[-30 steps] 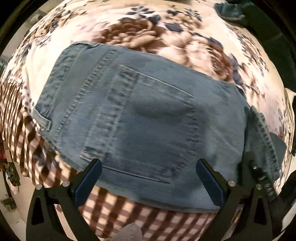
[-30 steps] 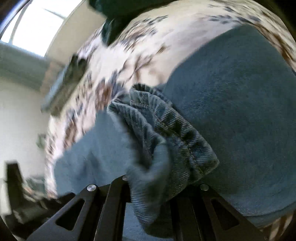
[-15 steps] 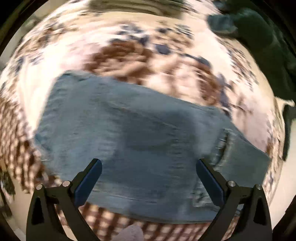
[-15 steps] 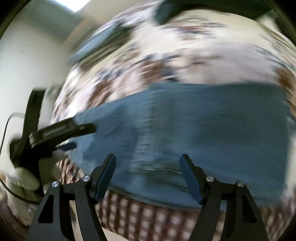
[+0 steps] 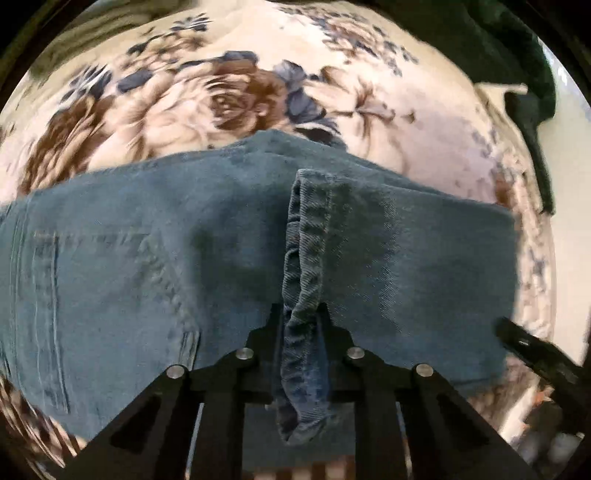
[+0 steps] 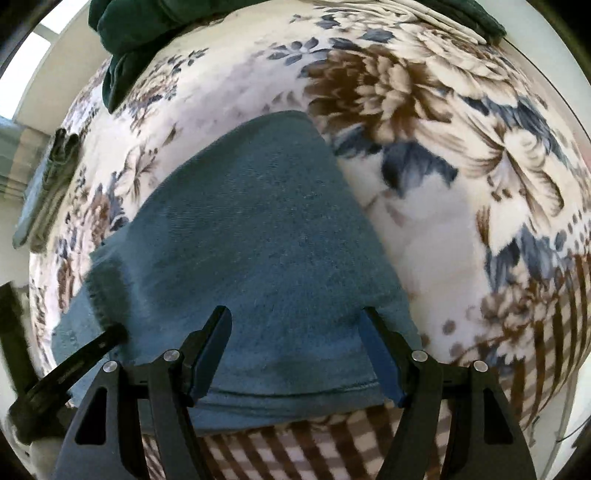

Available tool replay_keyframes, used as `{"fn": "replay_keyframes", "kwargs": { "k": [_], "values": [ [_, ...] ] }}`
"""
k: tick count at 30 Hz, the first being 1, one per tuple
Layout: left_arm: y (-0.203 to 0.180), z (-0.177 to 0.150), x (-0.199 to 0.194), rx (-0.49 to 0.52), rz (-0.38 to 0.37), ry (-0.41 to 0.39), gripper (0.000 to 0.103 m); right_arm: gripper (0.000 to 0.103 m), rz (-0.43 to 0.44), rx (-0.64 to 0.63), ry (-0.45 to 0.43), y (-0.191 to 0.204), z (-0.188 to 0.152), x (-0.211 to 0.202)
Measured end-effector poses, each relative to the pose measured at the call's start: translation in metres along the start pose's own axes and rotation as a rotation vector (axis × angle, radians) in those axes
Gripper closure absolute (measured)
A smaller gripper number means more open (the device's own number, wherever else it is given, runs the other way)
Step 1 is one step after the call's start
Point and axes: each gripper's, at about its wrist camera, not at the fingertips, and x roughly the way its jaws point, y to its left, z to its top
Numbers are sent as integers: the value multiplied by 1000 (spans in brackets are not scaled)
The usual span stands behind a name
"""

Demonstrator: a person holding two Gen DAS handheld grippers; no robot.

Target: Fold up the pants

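Observation:
Blue denim pants (image 5: pixel 147 236) lie folded on a floral blanket. In the left wrist view my left gripper (image 5: pixel 301 314) is shut on the hem edge (image 5: pixel 306 236) of the leg end that lies folded over the pants. In the right wrist view the pants (image 6: pixel 258 236) fill the middle, and my right gripper (image 6: pixel 295 347) is open and empty just above the folded edge near the blanket's checked border. The left gripper's finger (image 6: pixel 88 350) shows at the lower left of that view, on the hem.
The floral blanket (image 6: pixel 424 92) covers the surface, with a brown checked border (image 6: pixel 295 450) along the near side. A dark green garment (image 6: pixel 140 33) lies at the far edge. The right gripper's finger (image 5: pixel 535 354) shows at the lower right of the left wrist view.
My right gripper let go of the leg hem and opened, then drew back over the fold. My left gripper moved to the hem and shut on it.

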Motion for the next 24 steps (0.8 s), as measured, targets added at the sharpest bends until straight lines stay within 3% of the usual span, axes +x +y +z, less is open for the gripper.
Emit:
{"fn": "replay_keyframes", "kwargs": {
  "k": [5,9,12,15,17,18,19,21,23,24],
  "values": [
    [18,-15,-23,-100,-83,15,91,29,-38,-69,14,11,4,1],
    [29,-17,-9,-150,-94,54,91,29,-34,-123,43,20,1,0],
    [42,-24,-2,-158,-49,78,94,29,-19,-162,66,29,1,-1],
    [57,-19,10,-217,-74,133,90,29,-3,-207,86,43,2,5],
    [57,-14,-3,-236,-48,106,90,38,-2,-242,95,54,1,11],
    [52,-11,-15,-227,-27,72,90,64,11,-265,87,60,-1,12],
    [45,-9,-28,-215,-17,30,87,87,11,-287,88,65,-2,15],
    [30,-8,-43,-187,-47,-31,70,89,7,-322,138,71,-12,23],
    [10,-13,-39,-146,-80,-35,39,89,10,-325,227,69,-31,33],
    [4,-15,-32,-128,-83,-23,38,89,8,-327,246,67,-37,35]
  ]
}}
